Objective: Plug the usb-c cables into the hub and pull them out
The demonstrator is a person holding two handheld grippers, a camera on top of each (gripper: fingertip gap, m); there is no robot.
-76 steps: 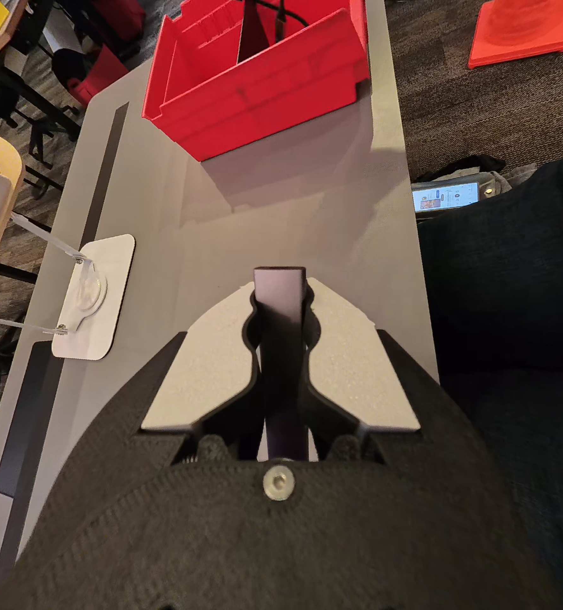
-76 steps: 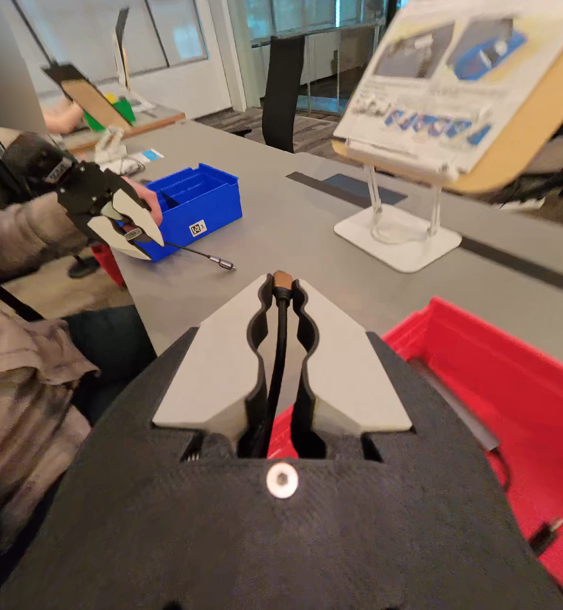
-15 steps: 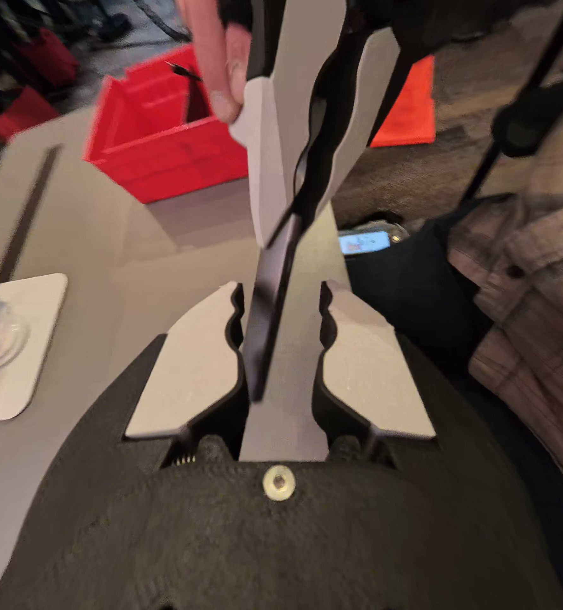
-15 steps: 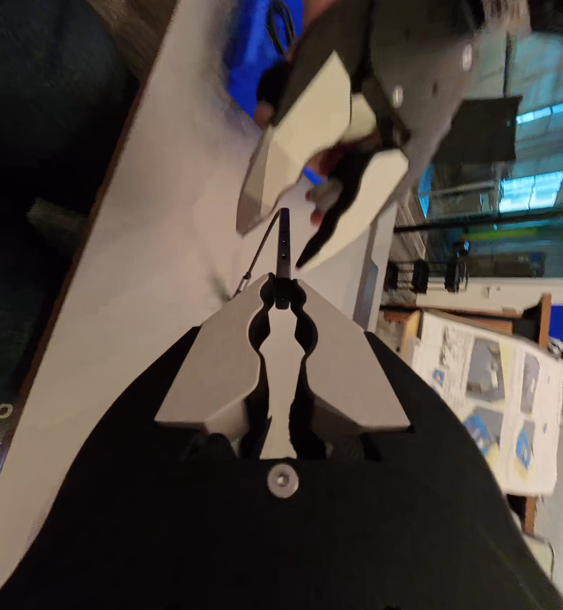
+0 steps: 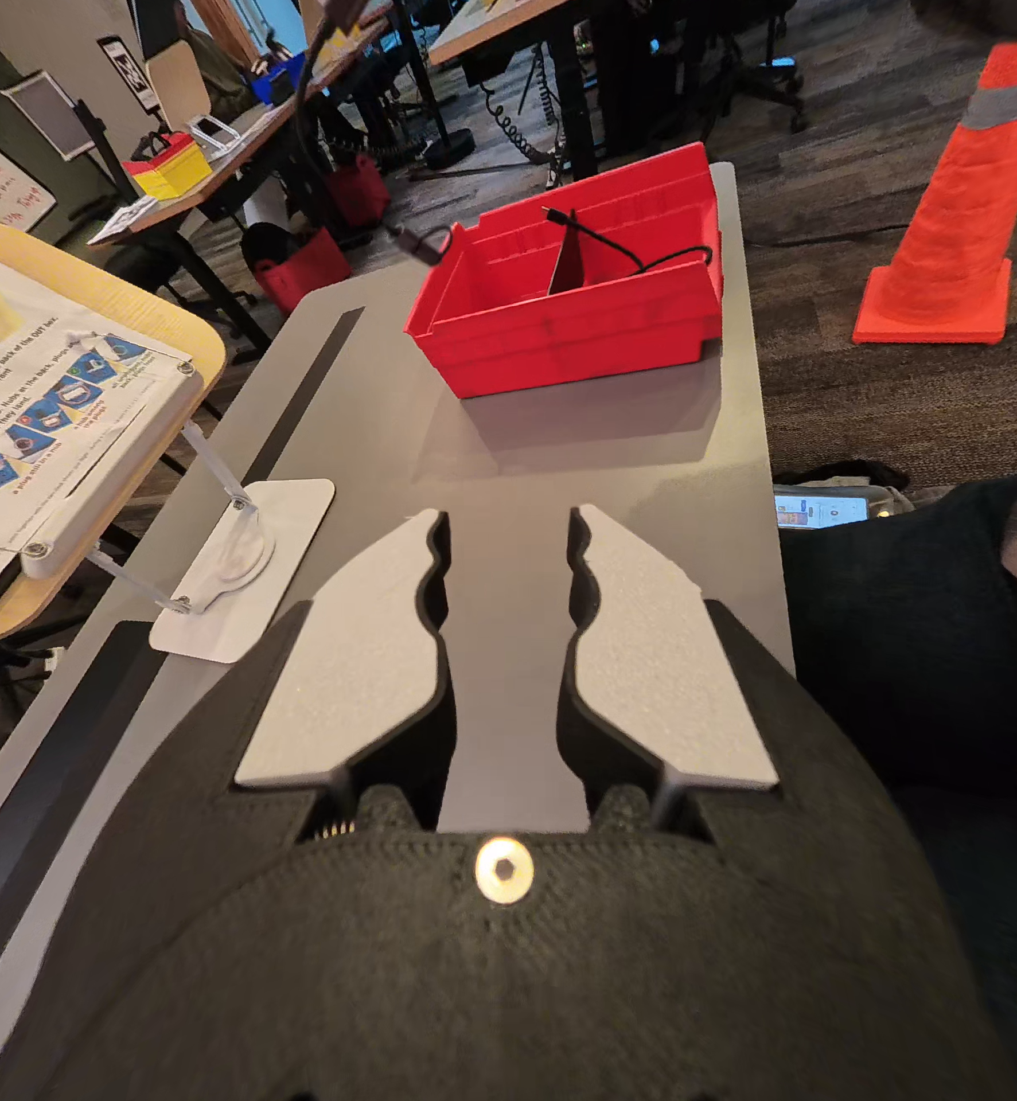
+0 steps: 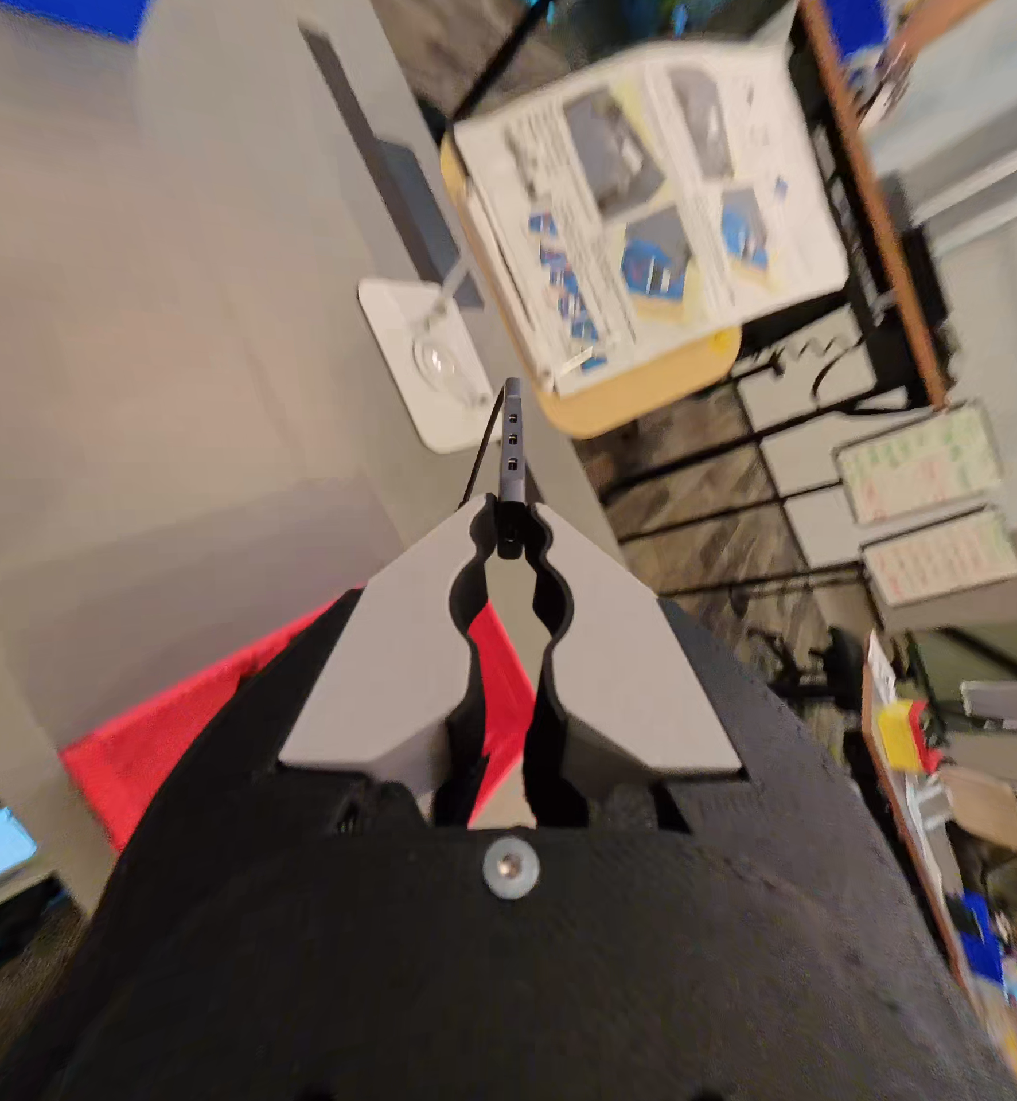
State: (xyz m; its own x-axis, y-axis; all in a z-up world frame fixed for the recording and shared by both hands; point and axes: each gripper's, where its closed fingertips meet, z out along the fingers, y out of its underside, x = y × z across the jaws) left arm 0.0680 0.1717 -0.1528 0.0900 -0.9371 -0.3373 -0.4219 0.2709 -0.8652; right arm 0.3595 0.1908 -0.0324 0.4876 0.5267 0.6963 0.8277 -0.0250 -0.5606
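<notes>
My left gripper (image 5: 506,512) is open and empty, low over the grey table (image 5: 553,453). My right gripper (image 6: 509,506) is shut on one end of the dark slim hub (image 6: 510,441), which sticks out edge-on past the tips with a row of small ports showing. A thin black lead (image 6: 485,453) trails from the hub's far end. A black usb-c cable (image 5: 631,256) lies in the red bin (image 5: 565,339) at the table's far end. A dark cord with a plug (image 5: 416,245) hangs in the air left of the bin.
A white stand (image 5: 243,566) holding a tilted instruction board (image 6: 643,208) sits on the table's left side. A phone (image 5: 821,512) lies off the right edge beside a person's dark-clothed leg (image 5: 911,655). An orange cone (image 5: 959,208) stands on the carpet. The right wrist view is blurred and rolled.
The hub went from my left gripper to my right gripper, which earlier held a cable plug. My left jaws opened, and the right gripper has swung away with the hub.
</notes>
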